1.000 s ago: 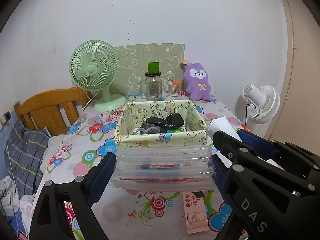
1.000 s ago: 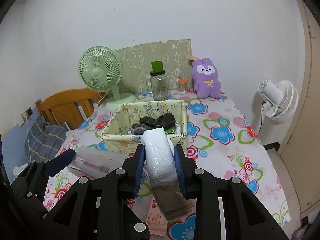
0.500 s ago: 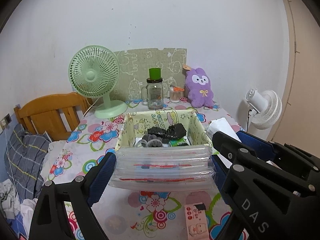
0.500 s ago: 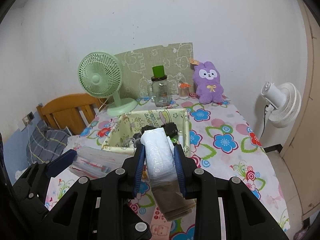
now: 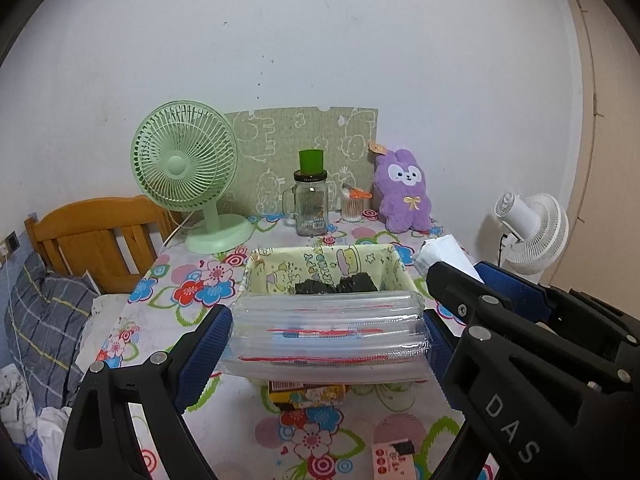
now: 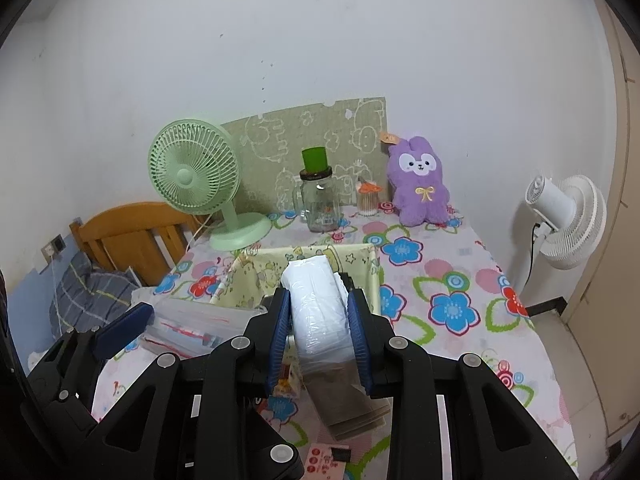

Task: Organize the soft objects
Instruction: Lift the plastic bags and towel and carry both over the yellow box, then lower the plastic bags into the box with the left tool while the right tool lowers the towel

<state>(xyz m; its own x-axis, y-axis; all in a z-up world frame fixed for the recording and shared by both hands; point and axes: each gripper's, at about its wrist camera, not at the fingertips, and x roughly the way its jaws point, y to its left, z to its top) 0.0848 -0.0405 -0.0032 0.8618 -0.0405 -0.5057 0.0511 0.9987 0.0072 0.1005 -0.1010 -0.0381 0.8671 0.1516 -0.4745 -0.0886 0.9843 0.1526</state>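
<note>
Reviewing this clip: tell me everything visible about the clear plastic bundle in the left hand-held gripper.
The clear plastic bundle looks like a flat stack of transparent zip bags, with red seal lines and a blue strip showing through. It lies horizontally, clamped end to end by the blue pads of the left hand-held gripper. It is held above the floral tablecloth, in front of the yellow fabric box and hiding its near rim. Nothing else visibly touches it.

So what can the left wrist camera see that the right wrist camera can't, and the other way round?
Only the left wrist view shows the dark items inside the yellow fabric box, and the left gripper clamped across the stack of clear zip bags.

Only the right wrist view shows the right gripper squeezing the white wrapped bundle head-on.

Both show the green fan, glass jar, purple plush and white fan.
</note>
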